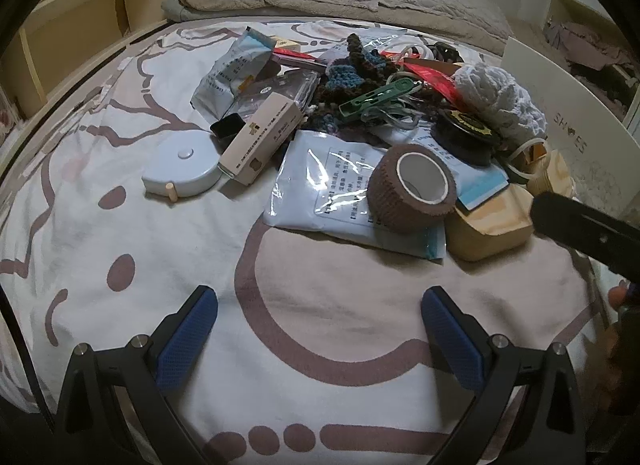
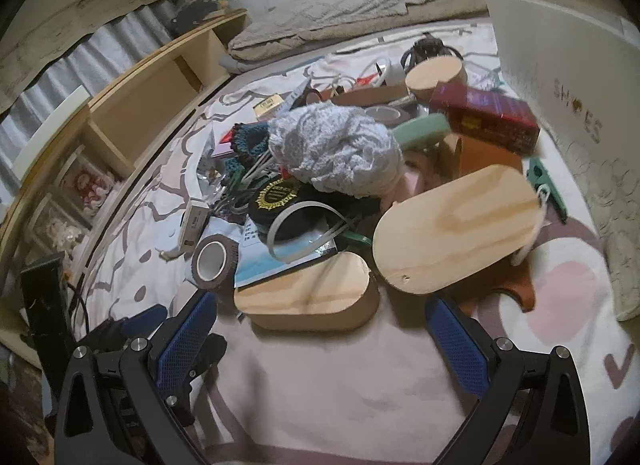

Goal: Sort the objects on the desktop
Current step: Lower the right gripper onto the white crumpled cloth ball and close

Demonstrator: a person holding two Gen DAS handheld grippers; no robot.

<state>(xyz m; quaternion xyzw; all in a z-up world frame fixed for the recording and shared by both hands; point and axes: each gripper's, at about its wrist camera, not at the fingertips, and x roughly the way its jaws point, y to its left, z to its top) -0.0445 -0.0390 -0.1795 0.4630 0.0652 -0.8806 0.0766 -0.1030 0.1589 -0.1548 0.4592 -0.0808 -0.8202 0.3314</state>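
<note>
Spread over a patterned bedsheet point(image 1: 132, 225), the heap of clutter lies unsorted, so with left gripper point(image 1: 320, 339) and right gripper point(image 2: 320, 339) both wide and empty, I judge the next move is picking the brown tape roll point(image 1: 412, 189) nearest.

— What can't you make out from where you sit?

— I see the red box point(image 2: 486, 121) smeared by blur, so I can't read its label. The printing on the plastic packet point(image 1: 340, 185) is too small for me, and the brown tape roll point(image 1: 412, 189) covers its right end.

— And the white box?

— The white box point(image 1: 568, 121) runs off my left view's right edge. The orange piece point(image 2: 500, 289) lies mostly under the wooden lid point(image 2: 452, 229).
</note>
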